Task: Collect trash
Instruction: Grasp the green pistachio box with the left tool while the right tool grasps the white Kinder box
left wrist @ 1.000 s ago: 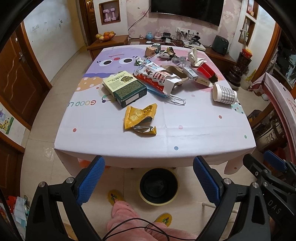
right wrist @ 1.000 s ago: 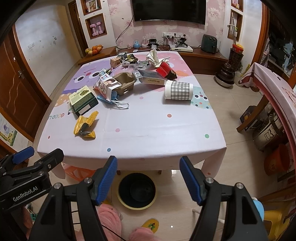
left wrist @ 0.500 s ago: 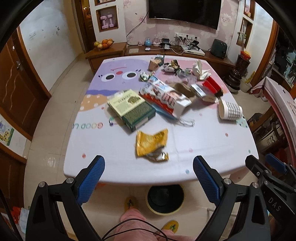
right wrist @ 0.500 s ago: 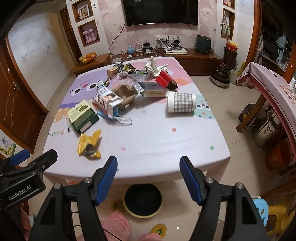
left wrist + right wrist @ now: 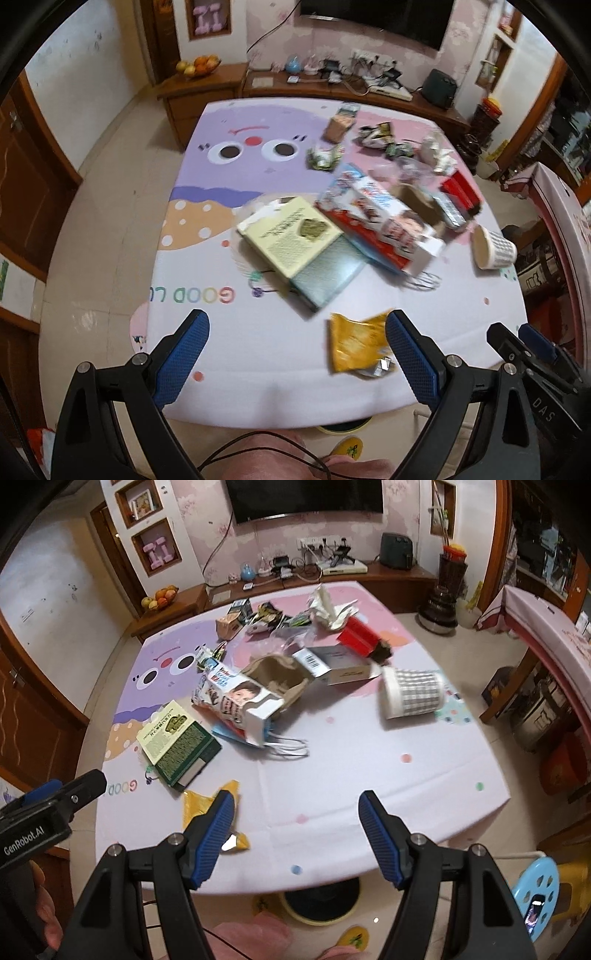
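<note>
Both grippers hang above the near edge of the table (image 5: 369, 775), jaws spread wide and holding nothing: the left gripper (image 5: 295, 350) over a bare stretch of cloth, the right gripper (image 5: 295, 834) over another bare stretch toward the near right corner. The trash lies mostly across the middle and far half. A crumpled yellow wrapper (image 5: 354, 345) rests nearest the edge, just beside the left gripper's right finger and partly hidden behind the right gripper's left finger. Beyond it lie a green-and-cream box (image 5: 177, 744), a torn red-and-white carton (image 5: 240, 701) with a brown cardboard tray (image 5: 277, 675) just behind it, and a checked paper cup (image 5: 413, 698) on its side, apart to the right. Smaller wrappers, a red box (image 5: 360, 637) and crumpled paper (image 5: 328, 607) crowd the far end. The cloth is white, pink and purple with cartoon eyes. A round bin (image 5: 321, 901) stands on the tiled floor under the near edge; a wooden sideboard (image 5: 388, 574) lines the far wall.
</note>
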Demonstrator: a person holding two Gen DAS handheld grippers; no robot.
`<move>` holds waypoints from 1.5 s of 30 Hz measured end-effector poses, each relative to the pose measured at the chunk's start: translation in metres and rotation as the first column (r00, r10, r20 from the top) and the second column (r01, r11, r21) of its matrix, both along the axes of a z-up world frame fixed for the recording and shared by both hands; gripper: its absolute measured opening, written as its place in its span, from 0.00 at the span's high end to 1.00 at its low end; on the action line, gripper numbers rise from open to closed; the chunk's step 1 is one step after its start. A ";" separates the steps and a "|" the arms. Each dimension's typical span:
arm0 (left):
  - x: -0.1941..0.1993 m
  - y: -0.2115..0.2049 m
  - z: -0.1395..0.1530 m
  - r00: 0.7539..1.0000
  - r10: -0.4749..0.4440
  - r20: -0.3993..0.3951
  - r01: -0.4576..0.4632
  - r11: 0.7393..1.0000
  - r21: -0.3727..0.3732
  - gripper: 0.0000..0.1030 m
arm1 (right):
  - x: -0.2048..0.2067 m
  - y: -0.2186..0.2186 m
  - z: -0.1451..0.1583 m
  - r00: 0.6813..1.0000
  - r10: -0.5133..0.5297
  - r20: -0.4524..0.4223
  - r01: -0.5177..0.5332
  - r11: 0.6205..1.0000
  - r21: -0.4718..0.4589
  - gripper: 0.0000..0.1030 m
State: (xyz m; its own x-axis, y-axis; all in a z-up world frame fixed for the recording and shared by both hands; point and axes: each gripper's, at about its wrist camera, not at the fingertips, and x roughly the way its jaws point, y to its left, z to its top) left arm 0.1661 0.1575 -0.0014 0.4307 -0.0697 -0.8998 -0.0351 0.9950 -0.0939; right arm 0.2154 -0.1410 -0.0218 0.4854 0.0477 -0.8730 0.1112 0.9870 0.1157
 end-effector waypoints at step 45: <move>0.187 -0.012 -0.150 0.867 0.177 -0.466 -0.252 0.962 -0.104 0.08 | 0.155 0.061 -0.069 0.924 0.343 -0.170 -0.336 0.939 0.067 0.77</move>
